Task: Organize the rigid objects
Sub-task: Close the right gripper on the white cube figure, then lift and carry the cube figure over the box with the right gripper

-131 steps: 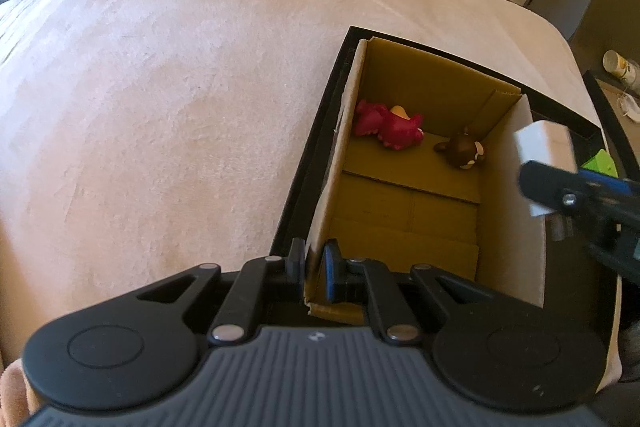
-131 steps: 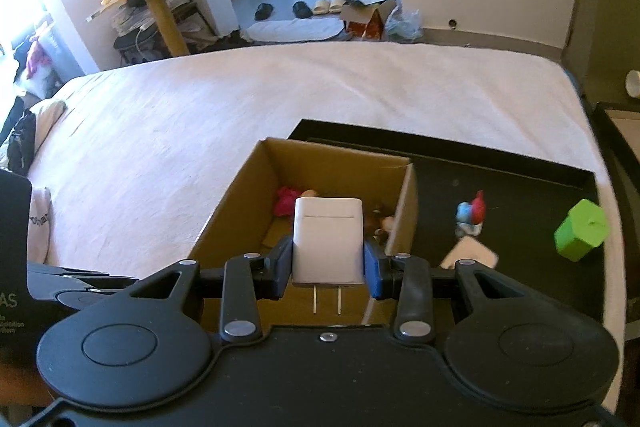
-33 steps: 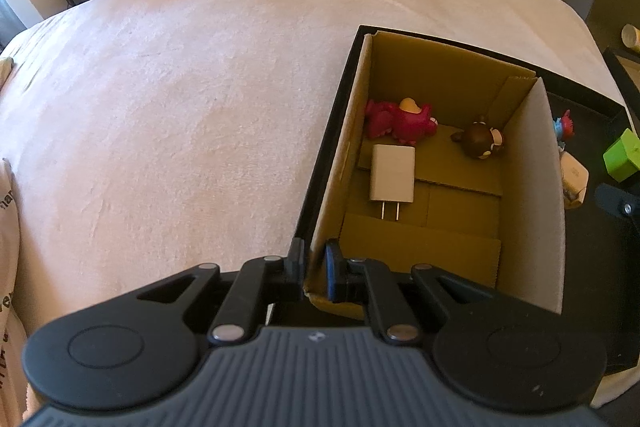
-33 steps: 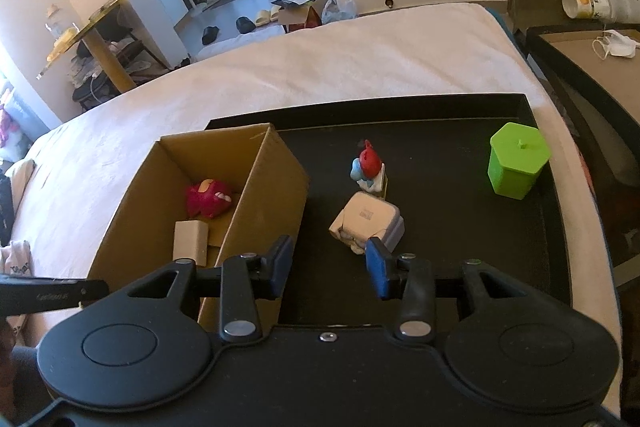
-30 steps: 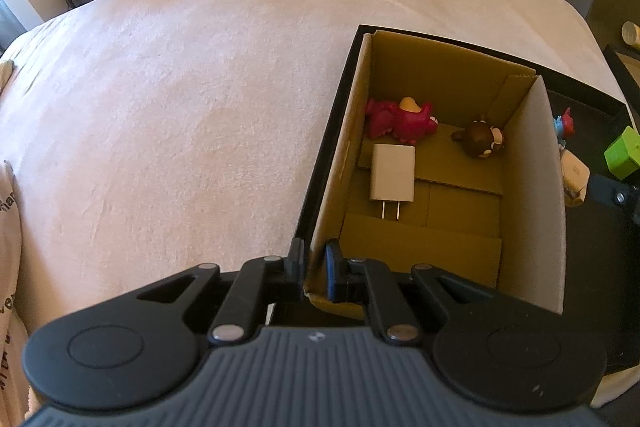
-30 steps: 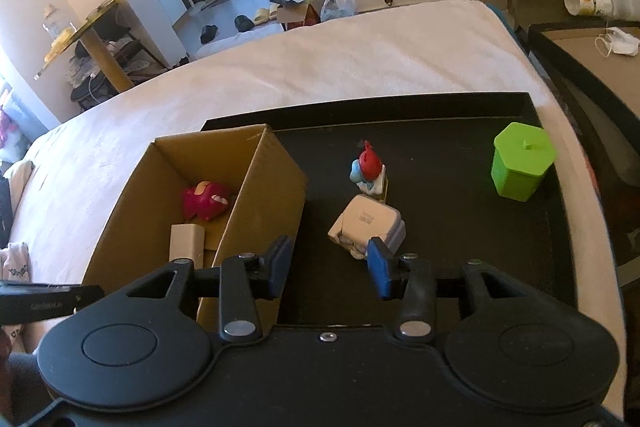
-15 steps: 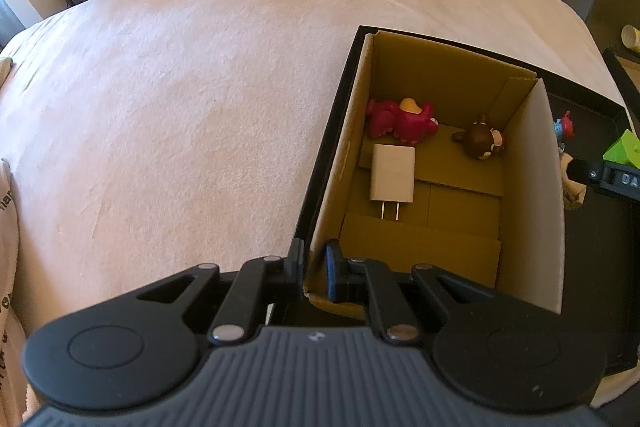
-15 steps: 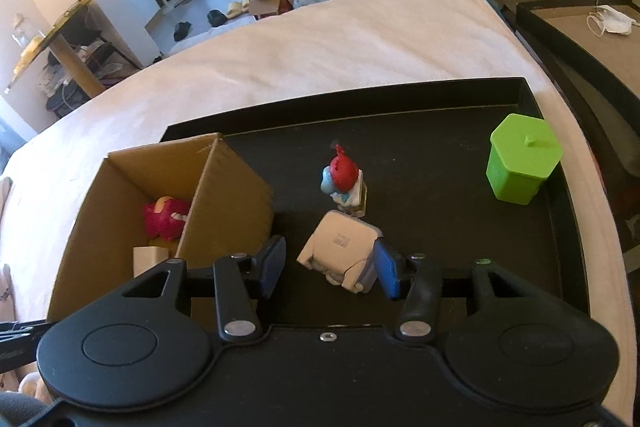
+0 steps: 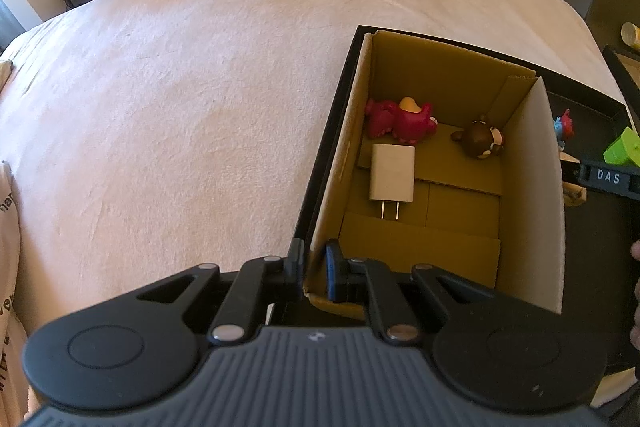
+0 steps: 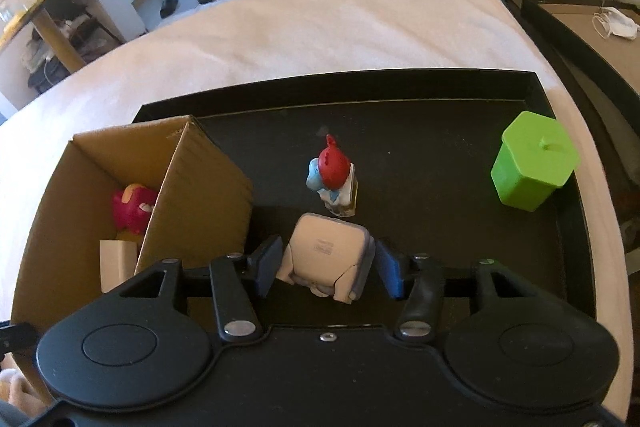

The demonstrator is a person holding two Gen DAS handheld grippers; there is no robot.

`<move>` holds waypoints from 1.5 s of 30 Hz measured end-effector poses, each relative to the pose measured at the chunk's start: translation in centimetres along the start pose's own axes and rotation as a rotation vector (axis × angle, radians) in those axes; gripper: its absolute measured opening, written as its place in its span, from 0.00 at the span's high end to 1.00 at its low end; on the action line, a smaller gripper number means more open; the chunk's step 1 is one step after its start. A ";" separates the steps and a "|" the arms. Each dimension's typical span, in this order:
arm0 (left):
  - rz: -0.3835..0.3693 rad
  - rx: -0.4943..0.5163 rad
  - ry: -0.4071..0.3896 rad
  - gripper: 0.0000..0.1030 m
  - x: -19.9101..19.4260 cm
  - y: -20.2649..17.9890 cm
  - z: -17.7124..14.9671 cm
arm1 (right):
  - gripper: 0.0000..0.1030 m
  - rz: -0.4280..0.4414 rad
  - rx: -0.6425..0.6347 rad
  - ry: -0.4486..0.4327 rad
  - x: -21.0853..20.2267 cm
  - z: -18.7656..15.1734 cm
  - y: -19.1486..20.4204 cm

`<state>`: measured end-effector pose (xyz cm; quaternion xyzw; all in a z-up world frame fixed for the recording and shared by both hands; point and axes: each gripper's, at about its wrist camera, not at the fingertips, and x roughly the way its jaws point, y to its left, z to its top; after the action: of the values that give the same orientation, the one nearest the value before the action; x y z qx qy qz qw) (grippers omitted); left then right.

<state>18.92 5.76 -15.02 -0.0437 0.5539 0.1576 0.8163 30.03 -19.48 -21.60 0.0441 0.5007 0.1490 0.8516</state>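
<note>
Your left gripper has its jaws clamped on the near wall of the cardboard box. Your right gripper has its jaws apart, flanking the white robot toy on the black tray; the red-capped figurine stands just beyond.

Both wrist views look down closely, sharing the cardboard box.

Cardboard box at the tray's left end — figurine to its right, lidded container farthest right.
</note>
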 end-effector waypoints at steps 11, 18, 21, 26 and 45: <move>0.005 0.009 -0.001 0.91 -0.1 -0.1 0.0 | 0.56 -0.067 -0.061 0.044 -0.5 -1.8 -0.5; 0.009 0.013 0.002 0.91 -0.1 -0.3 0.0 | 0.58 -0.070 -0.053 0.028 -2.8 -2.8 -1.2; 0.006 0.015 -0.002 0.91 -0.2 -0.3 -0.1 | 0.59 -0.070 -0.058 0.015 -3.9 -3.1 -1.4; 0.001 0.020 0.000 0.91 -0.3 -0.2 -0.2 | 0.59 -0.059 -0.057 -0.005 -5.8 -3.7 -1.5; -0.005 0.017 -0.003 0.92 -0.7 -0.1 -0.4 | 0.59 0.039 -0.122 -0.110 -11.4 -2.5 2.3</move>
<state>18.37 5.39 -14.58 -0.0376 0.5540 0.1510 0.8178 22.26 -20.85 -12.77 0.0099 0.4422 0.1931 0.8758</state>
